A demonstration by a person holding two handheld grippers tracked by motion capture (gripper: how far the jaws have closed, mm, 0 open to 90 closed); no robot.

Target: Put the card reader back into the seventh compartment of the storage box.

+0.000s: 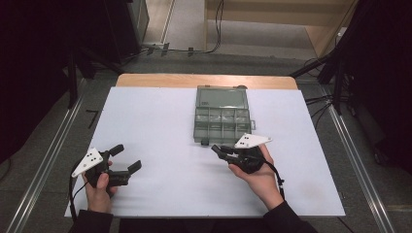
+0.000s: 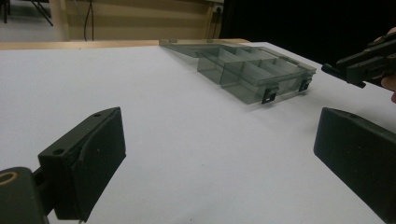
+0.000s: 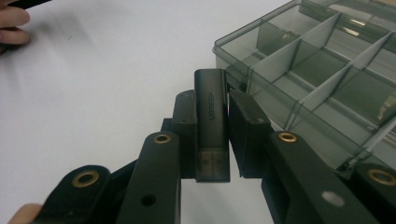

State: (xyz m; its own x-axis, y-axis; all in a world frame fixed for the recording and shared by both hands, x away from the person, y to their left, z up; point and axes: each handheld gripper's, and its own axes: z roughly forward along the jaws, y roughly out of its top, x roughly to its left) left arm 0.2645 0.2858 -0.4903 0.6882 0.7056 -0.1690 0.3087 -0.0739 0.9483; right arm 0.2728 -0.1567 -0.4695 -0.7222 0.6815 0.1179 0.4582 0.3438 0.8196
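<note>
The right gripper (image 3: pixel 211 135) pinches a dark USB adapter (image 3: pixel 212 123) mid-frame; its plug end is blurred. The compartment box (image 3: pixel 322 79) is cropped upper right. The left gripper (image 2: pixel 219 154) stands spread, empty.

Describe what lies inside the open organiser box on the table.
The organiser box shows bare compartments split by dividers; nothing visible inside. The right gripper covers one near corner.

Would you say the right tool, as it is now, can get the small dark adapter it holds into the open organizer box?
Probably yes: the right tool grips the adapter just beside the box, whose lid lies open and whose near compartments look empty, with nothing between them.
</note>
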